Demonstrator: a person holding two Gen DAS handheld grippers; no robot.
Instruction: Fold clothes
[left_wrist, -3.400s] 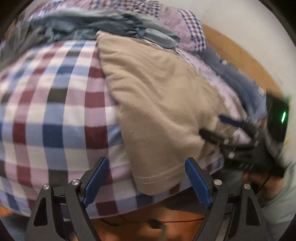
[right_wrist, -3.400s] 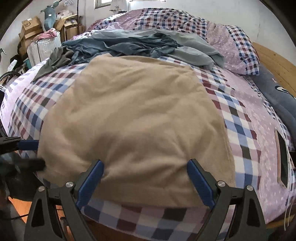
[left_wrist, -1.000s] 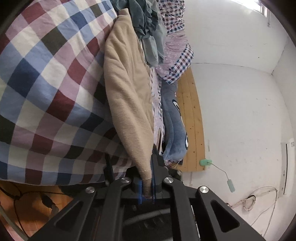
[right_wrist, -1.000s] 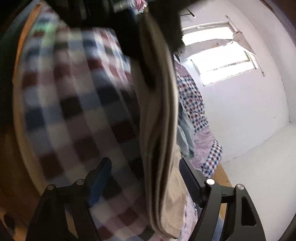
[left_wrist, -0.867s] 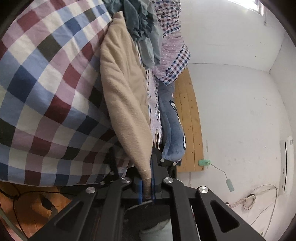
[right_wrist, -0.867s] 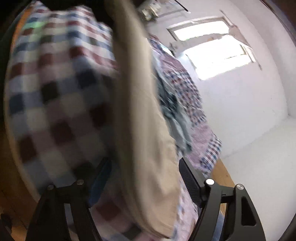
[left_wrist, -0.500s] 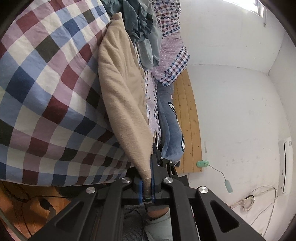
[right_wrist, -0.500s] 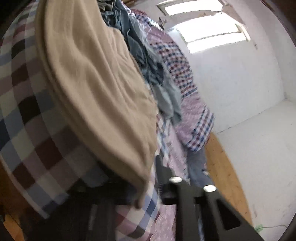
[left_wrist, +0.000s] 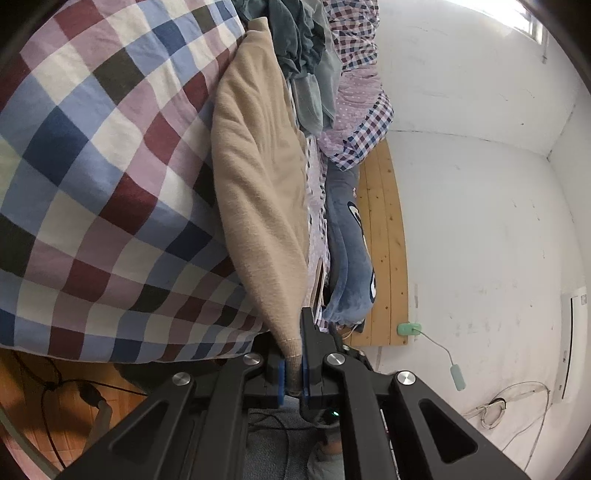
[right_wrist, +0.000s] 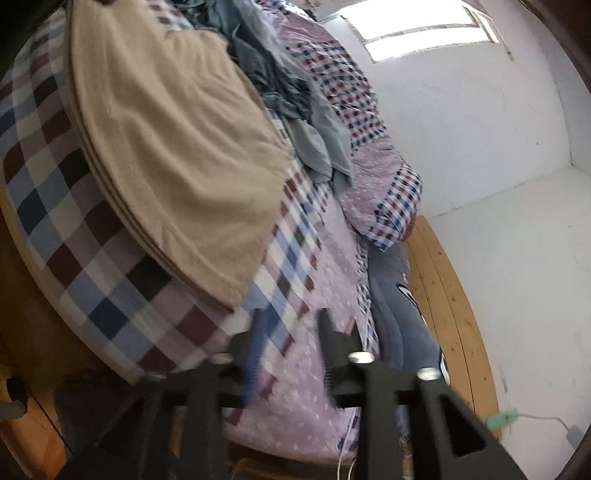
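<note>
A beige garment (left_wrist: 258, 184) lies on the checked bed cover (left_wrist: 92, 166). Its near hem corner is lifted off the bed edge, and my left gripper (left_wrist: 293, 373) is shut on that corner with the cloth pinched between the blue pads. In the right wrist view the beige garment (right_wrist: 173, 140) rests on the bed in stacked layers, its nearest corner lying loose on the cover (right_wrist: 110, 295). My right gripper (right_wrist: 291, 339) is blurred. It stands open just below that corner with nothing between its fingers.
A heap of blue-grey clothes (right_wrist: 288, 85) sits beyond the garment, with a pillow (right_wrist: 384, 192) and a blue plush (right_wrist: 399, 314) by the wooden headboard (right_wrist: 450, 288). White walls lie to the right. Cables (left_wrist: 74, 391) lie on the floor under the bed edge.
My right gripper, shut on the garment's edge half a second ago, has opened and drawn back, leaving that corner on the bed. The left gripper keeps its hold on the hem.
</note>
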